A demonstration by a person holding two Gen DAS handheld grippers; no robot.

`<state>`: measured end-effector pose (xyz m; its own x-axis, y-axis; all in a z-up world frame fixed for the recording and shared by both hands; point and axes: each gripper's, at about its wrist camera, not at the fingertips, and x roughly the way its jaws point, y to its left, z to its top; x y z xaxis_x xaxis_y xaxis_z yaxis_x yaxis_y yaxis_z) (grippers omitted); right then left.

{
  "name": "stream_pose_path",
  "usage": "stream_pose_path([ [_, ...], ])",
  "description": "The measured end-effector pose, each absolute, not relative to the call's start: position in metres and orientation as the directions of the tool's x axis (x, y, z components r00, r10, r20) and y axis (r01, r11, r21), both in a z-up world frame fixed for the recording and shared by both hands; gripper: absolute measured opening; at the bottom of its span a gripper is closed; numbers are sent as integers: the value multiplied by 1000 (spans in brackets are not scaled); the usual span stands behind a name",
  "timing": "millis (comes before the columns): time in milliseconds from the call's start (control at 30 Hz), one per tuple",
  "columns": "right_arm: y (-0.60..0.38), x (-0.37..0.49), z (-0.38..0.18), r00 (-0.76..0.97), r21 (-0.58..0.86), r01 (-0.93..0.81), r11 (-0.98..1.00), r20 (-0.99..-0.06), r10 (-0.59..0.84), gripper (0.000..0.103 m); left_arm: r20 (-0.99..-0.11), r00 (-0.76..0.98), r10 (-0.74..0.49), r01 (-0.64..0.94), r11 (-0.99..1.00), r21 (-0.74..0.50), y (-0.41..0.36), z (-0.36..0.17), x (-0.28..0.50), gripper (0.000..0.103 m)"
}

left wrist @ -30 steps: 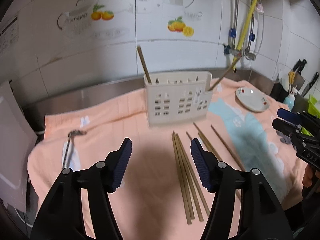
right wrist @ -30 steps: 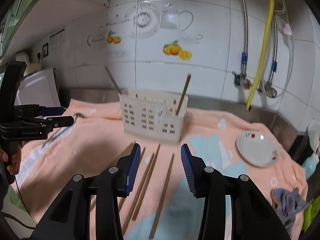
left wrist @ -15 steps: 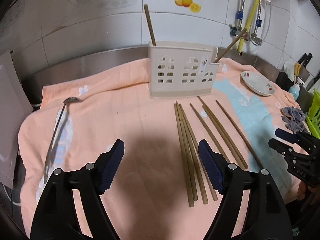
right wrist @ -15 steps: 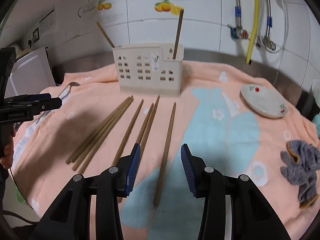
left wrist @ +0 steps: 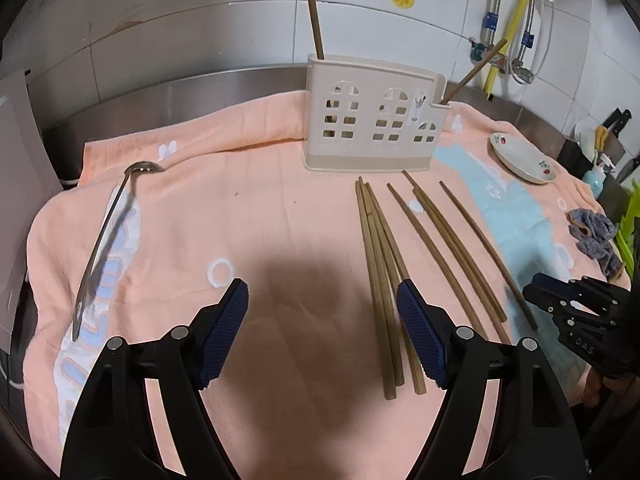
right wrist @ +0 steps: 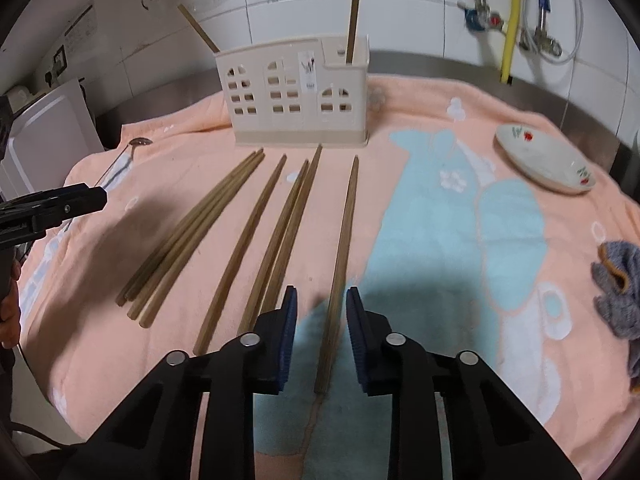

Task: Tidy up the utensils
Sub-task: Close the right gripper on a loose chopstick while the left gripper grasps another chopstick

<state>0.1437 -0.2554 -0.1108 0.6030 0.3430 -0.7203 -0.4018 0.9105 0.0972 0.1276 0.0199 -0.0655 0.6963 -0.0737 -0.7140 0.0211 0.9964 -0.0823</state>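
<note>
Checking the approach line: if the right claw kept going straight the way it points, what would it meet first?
Most likely the lone chopstick lying between its closing pads, with the towel under it. Depth is hard to judge, and contact is not yet visible.

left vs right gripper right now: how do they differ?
The left gripper stands wide open over bare towel, nothing between its pads; the right gripper is closing, straddling the rightmost chopstick. The left sits beside the three-chopstick bundle. Both are black with blue pads.

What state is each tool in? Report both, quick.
Left tool: open, nothing between its pads.
Right tool: closing around the rightmost chopstick, pads not yet pressing it.
</note>
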Motion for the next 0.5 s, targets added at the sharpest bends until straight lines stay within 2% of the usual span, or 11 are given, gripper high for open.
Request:
stream_pose_path([
  [200, -253, 151, -122, 584, 108, -386, 916, -740, 334, 15, -725, 685, -77, 10, 995, -97, 24, -75, 129, 74],
  [500, -252, 158, -127, 584, 88, -367, 926, -753, 304, 12, -753, 645, -126, 68, 992, -108, 12, -91, 139, 47],
])
